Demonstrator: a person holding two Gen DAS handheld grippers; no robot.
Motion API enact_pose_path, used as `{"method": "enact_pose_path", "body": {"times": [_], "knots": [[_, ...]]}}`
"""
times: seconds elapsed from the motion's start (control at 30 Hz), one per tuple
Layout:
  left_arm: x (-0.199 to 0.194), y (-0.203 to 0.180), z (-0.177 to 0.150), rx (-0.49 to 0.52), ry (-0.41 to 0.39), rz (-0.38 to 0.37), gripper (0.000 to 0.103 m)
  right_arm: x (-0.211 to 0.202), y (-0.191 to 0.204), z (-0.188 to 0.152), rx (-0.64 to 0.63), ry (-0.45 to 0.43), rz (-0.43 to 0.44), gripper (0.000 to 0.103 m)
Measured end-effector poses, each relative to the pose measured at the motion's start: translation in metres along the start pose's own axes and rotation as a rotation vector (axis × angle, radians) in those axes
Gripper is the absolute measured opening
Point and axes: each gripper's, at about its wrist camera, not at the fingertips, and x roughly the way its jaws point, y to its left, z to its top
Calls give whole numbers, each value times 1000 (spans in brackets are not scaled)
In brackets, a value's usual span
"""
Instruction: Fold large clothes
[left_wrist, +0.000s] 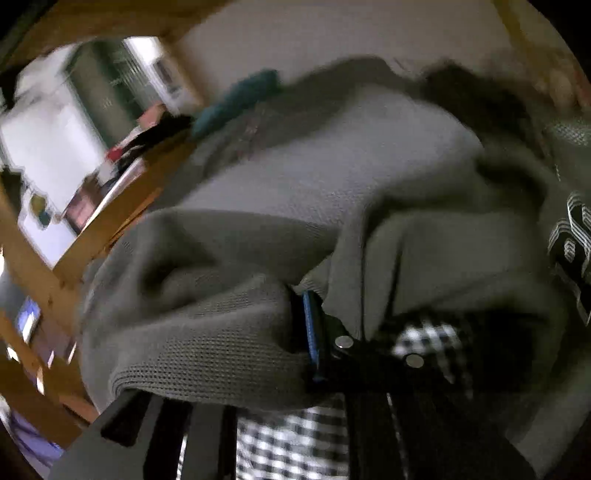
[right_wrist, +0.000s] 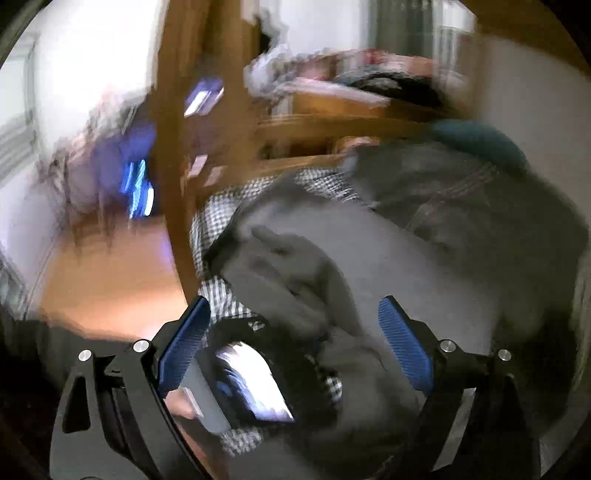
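A large grey knit garment (left_wrist: 314, 177) with a black-and-white print at its right side lies bunched on a black-and-white checked cover (left_wrist: 295, 443). My left gripper (left_wrist: 295, 325) is shut on a ribbed edge of the grey garment; fabric hides one finger, and the blue pad (left_wrist: 312, 332) of the other shows. In the right wrist view the same garment (right_wrist: 388, 251) spreads ahead. My right gripper (right_wrist: 295, 347) is open and empty, its blue pads (right_wrist: 404, 350) wide apart above the cloth. The other gripper's dark body (right_wrist: 255, 376) lies below it, blurred.
Wooden frame posts (right_wrist: 170, 147) and rails (left_wrist: 122, 206) stand at the left. A teal item (left_wrist: 236, 99) lies beyond the garment. A cluttered shelf (right_wrist: 332, 74) and a wood floor (right_wrist: 107, 273) lie further off. Both views are motion-blurred.
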Motion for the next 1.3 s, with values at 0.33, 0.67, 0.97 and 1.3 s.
{"method": "enact_pose_path", "body": {"times": [0.33,0.67,0.97,1.3], "knots": [[18,-53,-8,84,41,21,12,253,78,12,-352,868,-209,63],[16,-60,-22,27,65,-66,12,293,75,-18,-269,924,-261,14],[-26,-14,-12,-223,-104,-94,25,108,-45,34,308,338,74,12],[-110,-23,32,-373,-347,-342,38,-101,-164,-126,642,-352,290,12]]}}
